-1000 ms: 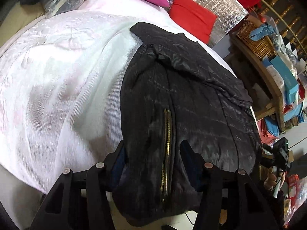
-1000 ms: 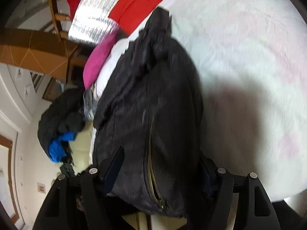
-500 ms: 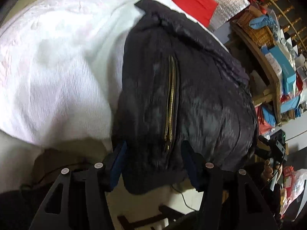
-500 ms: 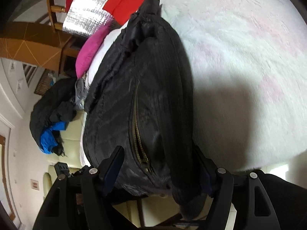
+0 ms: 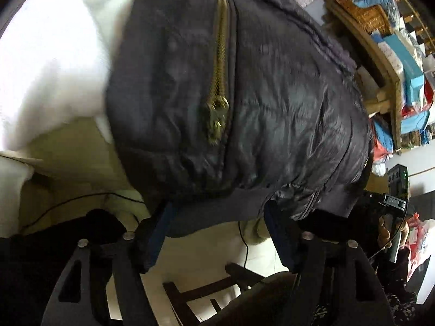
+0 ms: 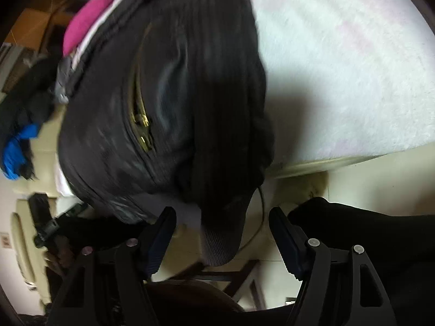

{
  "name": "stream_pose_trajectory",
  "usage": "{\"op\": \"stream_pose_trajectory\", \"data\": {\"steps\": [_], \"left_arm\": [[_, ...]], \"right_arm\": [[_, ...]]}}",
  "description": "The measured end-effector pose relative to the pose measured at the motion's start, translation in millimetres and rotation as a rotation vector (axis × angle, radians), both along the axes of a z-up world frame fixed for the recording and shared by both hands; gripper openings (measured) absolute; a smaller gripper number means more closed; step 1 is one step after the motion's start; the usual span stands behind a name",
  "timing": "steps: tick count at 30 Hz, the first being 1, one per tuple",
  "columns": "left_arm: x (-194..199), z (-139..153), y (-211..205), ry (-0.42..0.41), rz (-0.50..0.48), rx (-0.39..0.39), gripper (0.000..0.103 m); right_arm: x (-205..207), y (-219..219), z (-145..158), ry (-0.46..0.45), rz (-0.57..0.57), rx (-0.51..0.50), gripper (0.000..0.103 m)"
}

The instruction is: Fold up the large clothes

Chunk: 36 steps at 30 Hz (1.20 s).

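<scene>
So here's where we're at: the black quilted puffer jacket (image 5: 272,103) is lying on the white fluffy bedspread (image 5: 49,54), with its ribbed hem hanging off the near edge of the bed. In the left wrist view its brass zipper (image 5: 220,76) runs right up the middle of the frame, with the pull sitting at the lower end.

Our left gripper (image 5: 217,233) is sitting at that hanging hem. Its jaws have just been opening, and the hem edge droops down between the two blue-padded fingers (image 5: 160,231), but the pads don't look like they're pressing on it, so we'd call it let go. There's daylight between the fabric and the right-hand finger for sure.

Our right gripper (image 6: 223,236) is the same story at the other end of the hem: jaws spread wide, a flap of grey ribbed cuff (image 6: 220,241) dangling in the gap, touching neither pad as far as we can see. Not gripping anything.

Around the edges: a magenta pillow (image 6: 87,24) at the far end of the bed, a blue garment (image 6: 16,149) in a dark pile off to the side, and in the left view a wooden shelf (image 5: 386,62) stuffed with boxes and a wicker basket (image 5: 356,8). Below both grippers there's a dark wooden chair frame (image 5: 201,293) on the pale floor. The right view is pretty motion-blurred, so jacket details there are mushy.
</scene>
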<state>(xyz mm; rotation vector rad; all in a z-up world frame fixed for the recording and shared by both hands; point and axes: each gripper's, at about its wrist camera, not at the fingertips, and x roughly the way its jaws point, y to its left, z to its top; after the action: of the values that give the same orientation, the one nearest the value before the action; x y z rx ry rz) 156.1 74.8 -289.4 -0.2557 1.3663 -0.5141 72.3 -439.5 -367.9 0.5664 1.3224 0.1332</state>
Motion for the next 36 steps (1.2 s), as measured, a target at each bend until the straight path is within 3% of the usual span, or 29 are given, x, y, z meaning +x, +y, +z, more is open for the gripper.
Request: {"op": "stream_pose_trajectory", "data": {"steps": [6, 9, 10, 11, 13, 14, 18, 19, 22, 23, 30, 33, 35, 36], "left_arm": [[1.5, -13.7, -7.4, 0.046, 0.011, -0.027, 0.072], [3.1, -19.5, -7.7, 0.059, 0.032, -0.046, 0.07], [3.0, -20.4, -7.0, 0.06, 0.04, -0.052, 0.061], [2.3, -20.8, -5.8, 0.057, 0.04, -0.061, 0.036], [1.4, -22.6, -6.0, 0.068, 0.026, -0.071, 0.008], [0.0, -22.9, -5.9, 0.066, 0.026, -0.065, 0.006], [-5.6, -22.2, -7.6, 0.062, 0.033, -0.084, 0.007], [-5.5, -23.6, -4.8, 0.069, 0.051, -0.079, 0.016], [-2.0, -32.8, 5.9, 0.139, 0.094, -0.055, 0.082], [-1.4, -34.9, 7.6, 0.153, 0.101, -0.05, 0.086], [1.8, -48.3, 5.0, 0.173, 0.143, 0.009, 0.086], [3.9, -49.4, 9.5, 0.155, 0.172, -0.002, 0.08], [3.6, -45.2, 7.2, 0.124, 0.159, -0.013, 0.045], [2.7, -42.2, 6.1, 0.111, 0.15, -0.017, 0.04]], "right_arm": [[14.4, 19.4, -32.1, 0.065, 0.012, 0.009, 0.074], [17.0, 33.4, -32.2, 0.015, 0.057, -0.012, 0.072], [16.2, 37.6, -28.0, -0.012, 0.076, -0.022, 0.059], [14.7, 42.1, -22.4, -0.044, 0.097, -0.044, 0.038], [10.5, 48.4, -13.8, -0.077, 0.123, -0.079, 0.03], [8.4, 49.8, -11.2, -0.085, 0.125, -0.083, 0.025], [-2.4, 49.6, 0.9, -0.121, 0.132, -0.065, 0.024], [-4.2, 47.7, 1.5, -0.121, 0.132, -0.055, 0.024], [-4.9, 41.6, -2.9, -0.098, 0.133, -0.03, 0.024], [-4.7, 40.7, -4.5, -0.088, 0.135, -0.024, 0.024], [-5.3, 45.8, -28.9, -0.022, 0.131, -0.011, 0.027], [5.2, 52.8, -36.6, 0.005, 0.119, -0.021, 0.027], [3.5, 54.0, -30.1, -0.043, 0.136, -0.026, 0.027], [1.9, 55.3, -25.0, -0.068, 0.143, -0.024, 0.025]]}}
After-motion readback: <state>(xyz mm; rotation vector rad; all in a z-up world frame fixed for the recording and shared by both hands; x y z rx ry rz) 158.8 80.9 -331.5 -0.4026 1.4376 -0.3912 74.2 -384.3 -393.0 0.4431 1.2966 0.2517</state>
